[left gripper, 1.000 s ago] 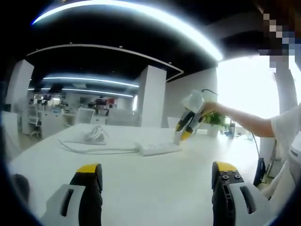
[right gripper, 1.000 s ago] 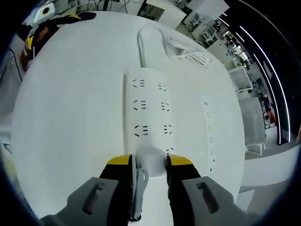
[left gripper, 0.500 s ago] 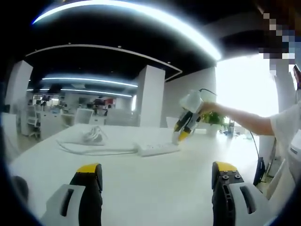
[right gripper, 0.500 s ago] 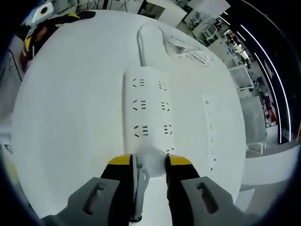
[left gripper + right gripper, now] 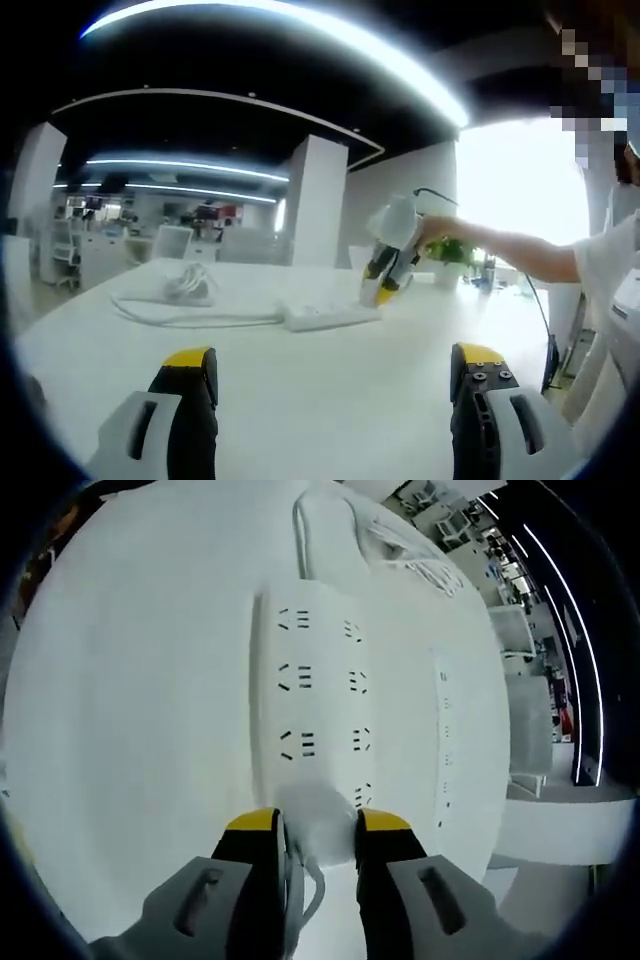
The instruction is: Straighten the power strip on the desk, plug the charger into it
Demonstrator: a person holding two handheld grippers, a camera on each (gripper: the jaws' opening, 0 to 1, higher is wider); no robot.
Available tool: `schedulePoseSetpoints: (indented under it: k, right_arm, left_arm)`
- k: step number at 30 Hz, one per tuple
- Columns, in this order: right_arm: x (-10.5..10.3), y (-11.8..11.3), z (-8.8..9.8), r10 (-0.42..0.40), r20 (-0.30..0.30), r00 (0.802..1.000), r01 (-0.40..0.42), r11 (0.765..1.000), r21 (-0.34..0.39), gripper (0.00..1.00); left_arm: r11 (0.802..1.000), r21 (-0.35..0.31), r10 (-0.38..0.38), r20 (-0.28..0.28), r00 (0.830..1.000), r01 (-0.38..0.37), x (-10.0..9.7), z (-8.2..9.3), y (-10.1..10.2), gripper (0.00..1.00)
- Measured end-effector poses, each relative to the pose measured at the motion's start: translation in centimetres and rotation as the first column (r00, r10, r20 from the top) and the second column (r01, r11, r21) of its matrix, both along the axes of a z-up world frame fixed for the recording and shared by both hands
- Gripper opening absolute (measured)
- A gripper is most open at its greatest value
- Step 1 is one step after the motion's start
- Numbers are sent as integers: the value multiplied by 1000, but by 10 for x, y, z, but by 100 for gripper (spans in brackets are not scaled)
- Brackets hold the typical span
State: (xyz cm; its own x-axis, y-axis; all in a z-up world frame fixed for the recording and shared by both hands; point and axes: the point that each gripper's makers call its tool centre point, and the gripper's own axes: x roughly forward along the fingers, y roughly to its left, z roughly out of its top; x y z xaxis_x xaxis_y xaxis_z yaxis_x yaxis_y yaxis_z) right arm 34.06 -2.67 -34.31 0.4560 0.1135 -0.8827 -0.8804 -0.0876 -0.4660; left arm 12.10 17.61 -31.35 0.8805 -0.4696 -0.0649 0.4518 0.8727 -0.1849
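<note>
I'm looking across the white desk [image 5: 300, 390], where the power strip [image 5: 318, 695] is lying flat, its cable [image 5: 190, 318] trailing off. My right gripper [image 5: 318, 825] is clamping the white charger [image 5: 320, 815] just over the strip's near end. My left gripper [image 5: 330, 375] is hanging open above the desk.

a white charger [image 5: 318, 815] is clamped between the right gripper [image 5: 318, 830] jaws. it is held just over the power strip [image 5: 308, 700], which lies on the white desk [image 5: 130, 700].
</note>
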Motion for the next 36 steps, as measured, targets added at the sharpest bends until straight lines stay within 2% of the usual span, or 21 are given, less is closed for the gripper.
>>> schedulePoseSetpoints:
  k: [4, 13, 18, 28, 31, 36]
  right_arm:
    - [4, 0, -2, -6, -27, 1000, 6, 1000, 5, 26]
    - [6, 1, -4, -8, -37, 999, 8, 1000, 13, 27]
    - [6, 0, -4, 12, -36, 999, -11, 1000, 11, 28]
    - [6, 2, -2, 39, -42, 998, -36, 997, 72, 29]
    - [6, 3, -3, 43, -46, 998, -39, 996, 79, 31]
    - [7, 3, -8, 49, -48, 998, -45, 996, 80, 40]
  left_arm:
    - [1000, -3, -17, 9, 1000, 17, 2, 3, -7, 99]
    - [1000, 6, -17, 2, 1000, 17, 3, 2, -6, 99]
    - [1000, 15, -9, 7, 1000, 9, 0, 5, -1, 99]
    - [999, 12, 34, 7, 999, -34, -4, 5, 16, 99]
    - [999, 12, 33, 7, 999, -33, -5, 5, 16, 99]
    - [999, 8, 37, 12, 999, -37, -5, 6, 18, 99]
